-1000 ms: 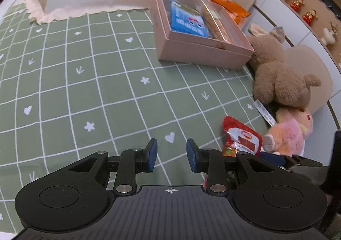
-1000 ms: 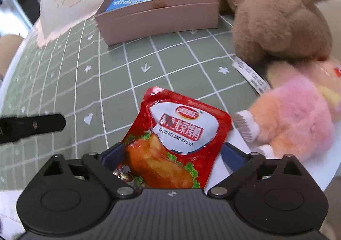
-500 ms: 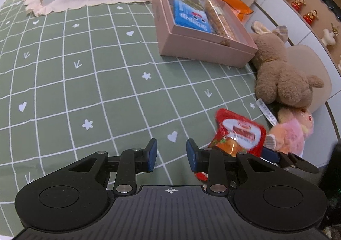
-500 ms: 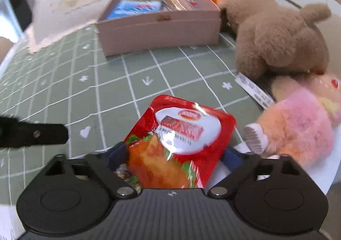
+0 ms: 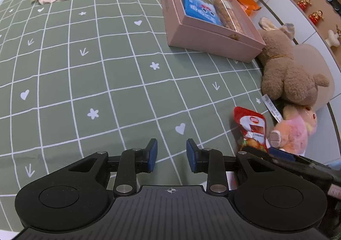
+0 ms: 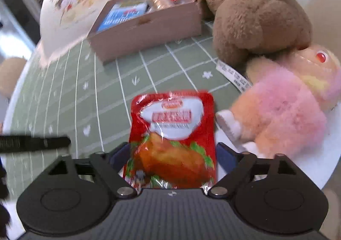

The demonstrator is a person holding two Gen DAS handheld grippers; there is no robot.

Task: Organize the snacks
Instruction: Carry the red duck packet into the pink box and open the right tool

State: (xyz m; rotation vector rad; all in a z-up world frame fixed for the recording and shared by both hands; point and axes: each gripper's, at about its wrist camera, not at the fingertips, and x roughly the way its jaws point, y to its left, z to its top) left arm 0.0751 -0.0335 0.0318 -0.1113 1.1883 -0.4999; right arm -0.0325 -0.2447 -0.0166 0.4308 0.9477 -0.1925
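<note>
Gripping red pouch (image 6: 172, 142) (table edge (image 6: 315, 167) near).

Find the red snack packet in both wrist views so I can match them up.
Left wrist: red packet at lower right, beside the pink plush.
Right wrist: red packet at bottom centre, between the right gripper fingers.
Shared landmark: the pink box beyond it.
</note>
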